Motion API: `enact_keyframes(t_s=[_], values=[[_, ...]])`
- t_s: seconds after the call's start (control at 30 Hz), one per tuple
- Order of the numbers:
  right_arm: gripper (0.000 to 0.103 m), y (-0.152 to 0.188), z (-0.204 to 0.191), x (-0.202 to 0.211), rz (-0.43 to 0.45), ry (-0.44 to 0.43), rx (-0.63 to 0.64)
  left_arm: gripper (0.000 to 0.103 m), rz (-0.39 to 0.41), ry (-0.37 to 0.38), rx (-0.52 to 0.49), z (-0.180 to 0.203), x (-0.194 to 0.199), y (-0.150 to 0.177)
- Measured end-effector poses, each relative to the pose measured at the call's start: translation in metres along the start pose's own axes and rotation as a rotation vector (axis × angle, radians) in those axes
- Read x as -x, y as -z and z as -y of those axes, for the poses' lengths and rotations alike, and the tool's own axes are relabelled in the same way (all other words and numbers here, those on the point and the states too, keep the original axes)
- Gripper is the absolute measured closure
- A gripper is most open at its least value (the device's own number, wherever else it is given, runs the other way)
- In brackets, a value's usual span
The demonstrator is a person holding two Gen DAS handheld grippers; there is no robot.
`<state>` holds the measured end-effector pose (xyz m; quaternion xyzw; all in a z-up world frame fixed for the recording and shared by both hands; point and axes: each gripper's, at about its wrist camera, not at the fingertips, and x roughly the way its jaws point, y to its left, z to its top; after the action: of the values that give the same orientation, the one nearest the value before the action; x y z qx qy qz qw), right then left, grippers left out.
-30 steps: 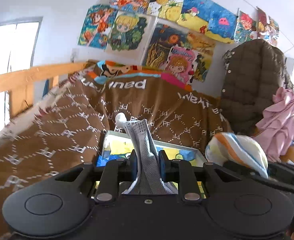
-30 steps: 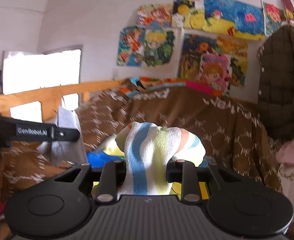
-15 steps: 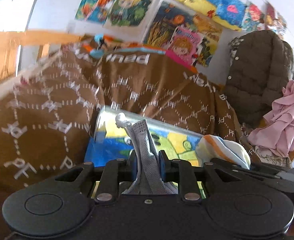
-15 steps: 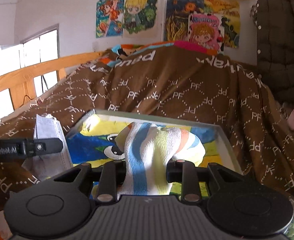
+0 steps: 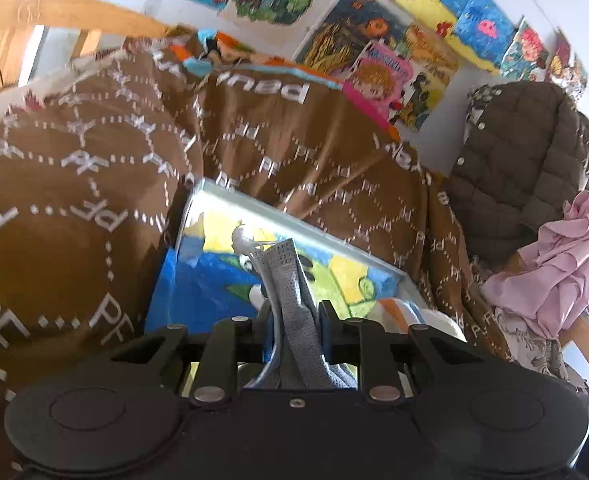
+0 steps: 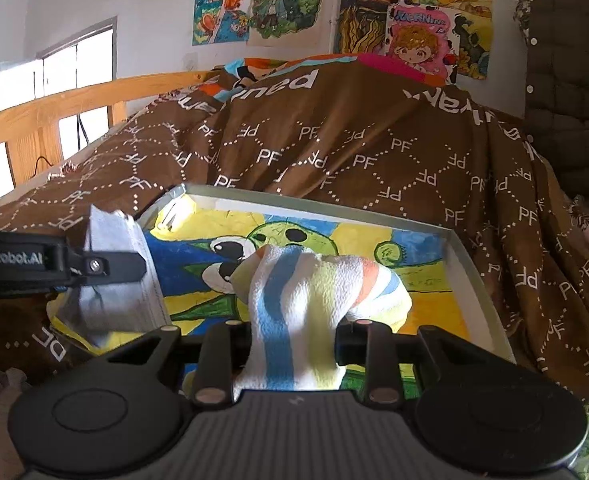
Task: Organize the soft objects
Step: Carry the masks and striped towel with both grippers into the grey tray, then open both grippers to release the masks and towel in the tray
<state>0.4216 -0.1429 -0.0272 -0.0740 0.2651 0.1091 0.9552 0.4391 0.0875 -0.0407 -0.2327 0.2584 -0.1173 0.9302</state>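
Your left gripper (image 5: 294, 322) is clamped narrowly on a grey face mask (image 5: 290, 280), which stands up from the jaws toward 12 o'clock with its white ear loop (image 5: 243, 240) at 11. Your right gripper (image 6: 293, 332) pinches a rolled striped towel (image 6: 314, 292) that bulges toward 1 o'clock. Both hang over the shallow box (image 6: 470, 276) with the painted cartoon lining, lying on the brown PF-patterned blanket (image 6: 334, 140).
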Motion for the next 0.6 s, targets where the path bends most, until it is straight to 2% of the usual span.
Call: enact_keyframes(t_s=[0.17, 0.2, 0.33, 0.4, 0.43, 0.47, 0.53, 0.6], values=[[0.069, 0.001, -0.008, -0.009, -0.029, 0.014, 0.029, 0.075, -0.095, -0.011, 0.005, -0.007, -0.015, 0.003], [0.066, 0.002, -0.008, -0.011, -0.034, 0.016, 0.030, 0.073, -0.108, -0.019, 0.008, -0.008, -0.018, 0.003], [0.060, 0.003, -0.009, -0.015, -0.049, 0.017, 0.030, 0.065, -0.120, -0.024, 0.038, -0.017, -0.021, 0.005], [0.054, 0.003, -0.008, -0.014, -0.054, 0.014, 0.027, 0.055, -0.121, -0.038, 0.047, -0.019, -0.021, 0.005], [0.051, 0.003, -0.007, -0.014, -0.058, 0.014, 0.024, 0.054, -0.121, -0.039, 0.047, -0.018, -0.021, 0.005], [0.046, 0.003, -0.007, -0.014, -0.065, 0.015, 0.019, 0.050, -0.118, -0.038, 0.045, -0.018, -0.020, 0.005], [0.041, 0.002, -0.006, -0.013, -0.083, 0.014, 0.011, 0.040, -0.109, -0.040, 0.042, -0.015, -0.018, 0.004], [0.030, -0.001, -0.004, -0.011, -0.094, 0.019, 0.010, 0.029, -0.097, -0.047, 0.035, -0.011, -0.014, 0.004]])
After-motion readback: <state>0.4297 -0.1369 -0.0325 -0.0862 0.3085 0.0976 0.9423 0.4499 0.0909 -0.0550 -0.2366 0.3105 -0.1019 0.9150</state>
